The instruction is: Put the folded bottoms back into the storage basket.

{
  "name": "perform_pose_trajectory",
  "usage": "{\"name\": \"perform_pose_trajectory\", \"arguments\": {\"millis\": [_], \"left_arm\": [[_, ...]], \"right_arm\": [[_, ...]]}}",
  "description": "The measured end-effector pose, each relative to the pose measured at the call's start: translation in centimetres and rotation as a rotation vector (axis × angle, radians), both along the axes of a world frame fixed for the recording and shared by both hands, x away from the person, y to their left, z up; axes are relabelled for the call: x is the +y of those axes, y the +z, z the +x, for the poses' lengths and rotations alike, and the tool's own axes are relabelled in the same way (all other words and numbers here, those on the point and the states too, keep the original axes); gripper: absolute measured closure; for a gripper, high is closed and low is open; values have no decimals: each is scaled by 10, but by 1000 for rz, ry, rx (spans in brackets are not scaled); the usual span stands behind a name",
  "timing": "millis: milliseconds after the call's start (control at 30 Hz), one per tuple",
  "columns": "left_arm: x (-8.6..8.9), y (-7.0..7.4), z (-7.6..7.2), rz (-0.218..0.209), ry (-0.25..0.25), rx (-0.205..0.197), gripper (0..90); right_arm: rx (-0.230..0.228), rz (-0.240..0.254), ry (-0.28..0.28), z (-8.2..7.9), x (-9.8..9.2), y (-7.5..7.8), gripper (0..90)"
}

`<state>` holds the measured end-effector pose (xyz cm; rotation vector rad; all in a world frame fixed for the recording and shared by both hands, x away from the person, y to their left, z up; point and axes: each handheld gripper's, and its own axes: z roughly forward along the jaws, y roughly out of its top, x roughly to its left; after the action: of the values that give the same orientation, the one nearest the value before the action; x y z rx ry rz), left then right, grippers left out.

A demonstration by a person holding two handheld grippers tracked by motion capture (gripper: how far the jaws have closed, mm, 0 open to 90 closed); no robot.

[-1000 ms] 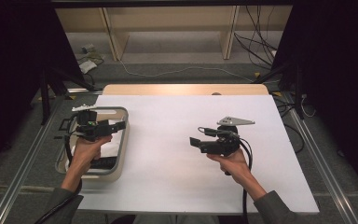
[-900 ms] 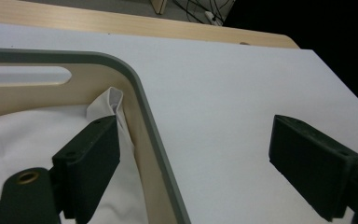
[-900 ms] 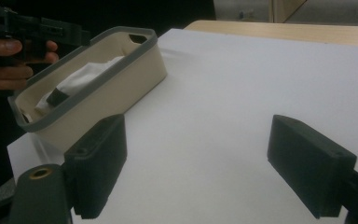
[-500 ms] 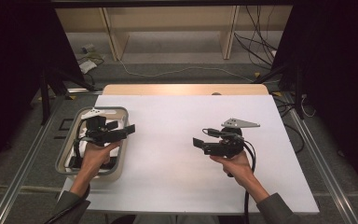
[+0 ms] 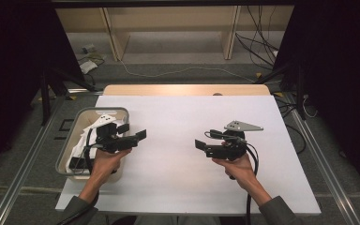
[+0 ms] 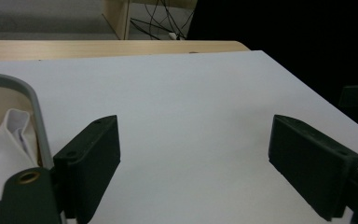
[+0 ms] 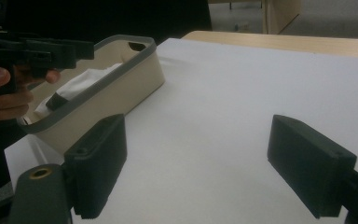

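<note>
The white-covered table [image 5: 183, 178] carries a beige bin [image 5: 70, 138] at its left edge, holding white cloth [image 7: 81, 81]. Left gripper [image 6: 193, 154] and right gripper [image 7: 196, 161] hover above the table, jaws apart and empty. Likely step: pre-grasp; next, lower into the bin.

the table top [image 5: 178, 140] is plain white with no pattern, and a strip of pale wood [image 5: 183, 89] runs along its far edge. the bin [image 7: 116, 88] has beige walls and a grey rim, and the cloth [image 7: 81, 84] inside it is white with a dark piece [image 5: 77, 163] beside it. both the left gripper [image 5: 138, 136] and the right gripper [image 5: 200, 145] are black, the right one carrying a grey plate [image 5: 242, 126], and the person's sleeves [image 5: 281, 213] are grey-green.
</note>
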<state>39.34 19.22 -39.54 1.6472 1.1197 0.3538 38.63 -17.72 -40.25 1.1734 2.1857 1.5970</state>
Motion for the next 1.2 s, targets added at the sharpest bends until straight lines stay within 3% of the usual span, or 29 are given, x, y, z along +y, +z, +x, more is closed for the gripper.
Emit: {"name": "perform_pose_trajectory", "arguments": {"millis": [367, 500, 1100, 1200], "left_arm": [[-14, -1, -11, -17, -42, -44, 163], [-16, -2, -15, -68, -59, -36, 163], [-28, -12, -32, -44, -114, -81, 163], [-28, -15, -37, -21, -150, -85, 162]], "right_arm": [[-13, 6, 0, -5, -2, 1, 207], [-15, 10, -2, -7, -2, 0, 207], [-40, 25, -10, -17, -7, -2, 203], [-43, 24, -9, -19, -7, -3, 202]]}}
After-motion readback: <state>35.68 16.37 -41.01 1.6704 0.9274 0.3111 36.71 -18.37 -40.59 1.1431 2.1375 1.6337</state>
